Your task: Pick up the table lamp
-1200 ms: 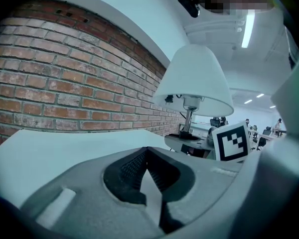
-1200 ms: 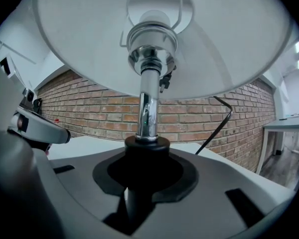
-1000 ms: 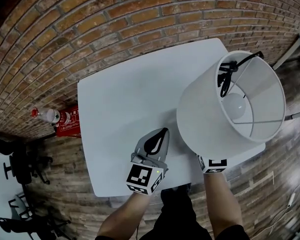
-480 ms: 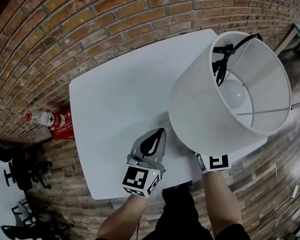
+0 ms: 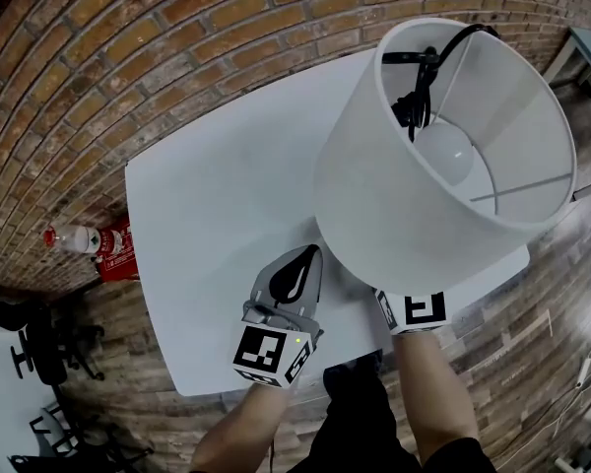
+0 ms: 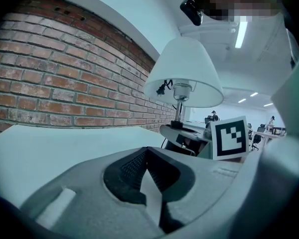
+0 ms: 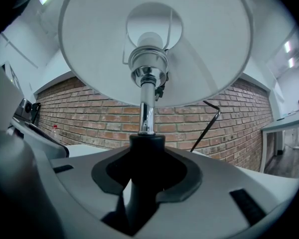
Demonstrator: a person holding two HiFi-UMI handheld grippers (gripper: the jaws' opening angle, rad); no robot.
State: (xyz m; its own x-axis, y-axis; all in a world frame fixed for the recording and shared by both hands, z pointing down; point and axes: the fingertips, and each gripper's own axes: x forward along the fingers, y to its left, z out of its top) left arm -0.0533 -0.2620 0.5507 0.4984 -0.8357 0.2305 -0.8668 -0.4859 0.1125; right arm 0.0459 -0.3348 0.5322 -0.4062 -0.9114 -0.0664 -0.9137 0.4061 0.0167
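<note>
My right tool [image 7: 145,156] gripped the black lower stem of the table lamp [image 5: 414,185], its jaws just eased slightly wider. I judged a firmer, upright hold wise, since the shade looked top-heavy. My left tool [image 5: 305,264] was closed and empty over the white table [image 5: 207,225], beside a brick wall [image 5: 128,57].

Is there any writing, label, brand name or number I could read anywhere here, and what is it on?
No text can be read.
Bottle: label too small to read.
Red box beside it: white print too small to read.
Cubes on the left tool and right tool: black-and-white square patterns, no letters.
Table lamp: plain white shade, no print.
</note>
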